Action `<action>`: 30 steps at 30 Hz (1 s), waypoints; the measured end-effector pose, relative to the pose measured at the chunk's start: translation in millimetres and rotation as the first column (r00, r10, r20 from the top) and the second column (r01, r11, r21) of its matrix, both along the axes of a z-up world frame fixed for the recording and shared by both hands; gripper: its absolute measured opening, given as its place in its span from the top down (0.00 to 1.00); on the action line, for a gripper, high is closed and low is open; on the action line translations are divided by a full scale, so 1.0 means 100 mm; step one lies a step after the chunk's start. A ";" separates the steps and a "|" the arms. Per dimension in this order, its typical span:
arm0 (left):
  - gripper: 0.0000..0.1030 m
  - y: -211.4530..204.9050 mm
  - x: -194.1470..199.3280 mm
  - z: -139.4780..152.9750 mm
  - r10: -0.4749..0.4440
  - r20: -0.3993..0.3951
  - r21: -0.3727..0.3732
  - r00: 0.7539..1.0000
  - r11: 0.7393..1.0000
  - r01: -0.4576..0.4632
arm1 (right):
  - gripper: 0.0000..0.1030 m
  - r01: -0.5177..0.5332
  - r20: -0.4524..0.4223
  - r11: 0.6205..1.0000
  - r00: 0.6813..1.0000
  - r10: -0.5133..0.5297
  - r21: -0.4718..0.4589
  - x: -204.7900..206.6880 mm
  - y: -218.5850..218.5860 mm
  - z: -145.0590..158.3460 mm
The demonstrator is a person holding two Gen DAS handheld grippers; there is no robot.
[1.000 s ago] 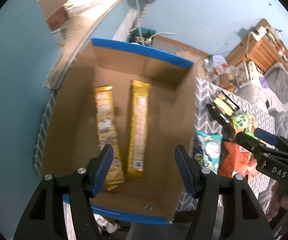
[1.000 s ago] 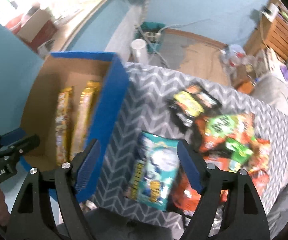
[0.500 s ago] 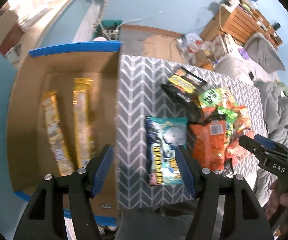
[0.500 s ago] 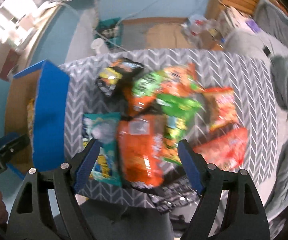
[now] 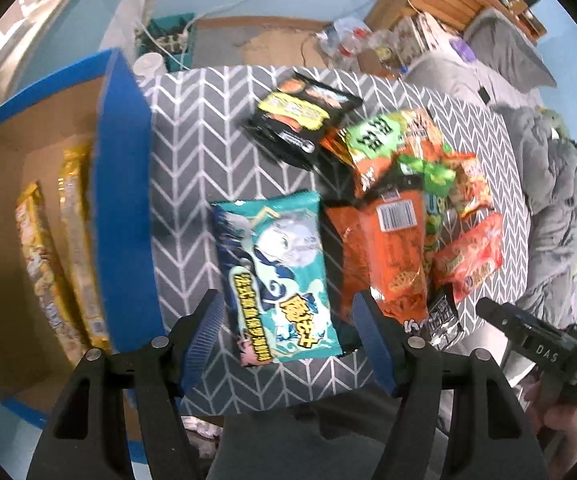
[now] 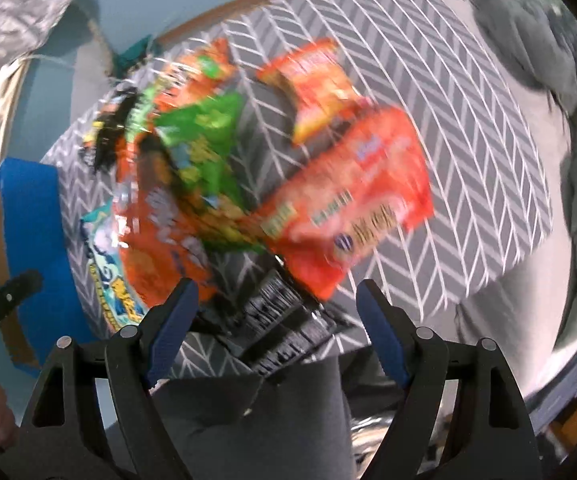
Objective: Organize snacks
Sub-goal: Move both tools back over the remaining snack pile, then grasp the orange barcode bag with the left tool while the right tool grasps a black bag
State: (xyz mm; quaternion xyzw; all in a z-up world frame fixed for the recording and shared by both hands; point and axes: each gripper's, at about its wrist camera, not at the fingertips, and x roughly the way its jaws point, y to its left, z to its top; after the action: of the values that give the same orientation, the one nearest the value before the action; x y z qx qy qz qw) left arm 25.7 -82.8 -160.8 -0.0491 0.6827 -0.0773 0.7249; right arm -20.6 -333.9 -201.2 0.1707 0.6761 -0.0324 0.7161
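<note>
While both grippers hang above the chevron cloth [image 5: 192, 148], neither holds anything: the left gripper [image 5: 286, 338] stands spread over the near end of the teal pack [image 5: 278, 276], and the right gripper [image 6: 276, 312] stands spread over a black pack [image 6: 284, 320] and the red pack [image 6: 352, 208] beside it. That view is blurred, so its print cannot be read. The teal pack lies flat on the cloth, between the box [image 5: 122, 216] and the heap of orange and green bags. Two yellow bars [image 5: 76, 240] already lie in the box. The teal pack looks light, soft and puffed with air, its film probably slick and its contents likely brittle. A pinch across its narrow width near the sealed end, with gentle pressure, seems the safest hold. Its neighbour, the orange bag [image 5: 388, 252], lies just beside it and could catch a finger.
</note>
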 end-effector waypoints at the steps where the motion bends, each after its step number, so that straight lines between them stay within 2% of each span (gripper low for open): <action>1: 0.34 -0.04 0.00 -0.03 -0.012 -0.007 0.002 1.000 1.000 0.012 | 0.22 0.026 -0.012 1.000 1.000 -0.026 0.009 -0.05 -0.03 -0.05; 8: 0.33 -0.23 0.01 -0.23 -0.066 -0.052 0.010 0.996 0.998 0.067 | 0.22 0.182 -0.058 0.982 0.982 -0.179 0.055 -0.33 -0.12 -0.35; 14: 0.33 -0.32 -0.01 -0.36 -0.089 -0.083 0.013 0.993 0.996 0.091 | 0.22 0.321 -0.078 0.940 0.946 -0.313 0.114 -0.48 -0.13 -0.59; 18: 0.28 -0.36 -0.01 -0.40 -0.096 -0.089 0.014 0.991 0.995 0.098 | 0.22 0.389 -0.092 0.913 0.921 -0.379 0.127 -0.53 -0.08 -0.73; 21: 0.28 -0.36 -0.01 -0.42 -0.085 -0.099 0.012 0.991 0.996 0.087 | 0.22 0.419 -0.097 0.900 0.907 -0.409 0.124 -0.53 -0.03 -0.81; 25: 0.28 -0.37 0.00 -0.44 -0.052 -0.116 -0.001 0.992 0.999 0.052 | 0.22 0.422 -0.108 0.902 0.904 -0.413 0.091 -0.47 0.02 -0.93; 30: 0.28 -0.37 0.04 -0.45 -0.003 -0.134 -0.007 0.991 1.000 0.002 | 0.21 0.375 -0.105 0.927 0.922 -0.372 0.006 -0.35 0.12 -0.96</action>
State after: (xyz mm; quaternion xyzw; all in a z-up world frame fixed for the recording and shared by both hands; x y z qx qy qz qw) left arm 29.4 -119.5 -205.7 -0.0555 0.7295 -0.0771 0.6773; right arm -55.3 -322.0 -297.3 0.3037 0.6673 -0.1680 0.6590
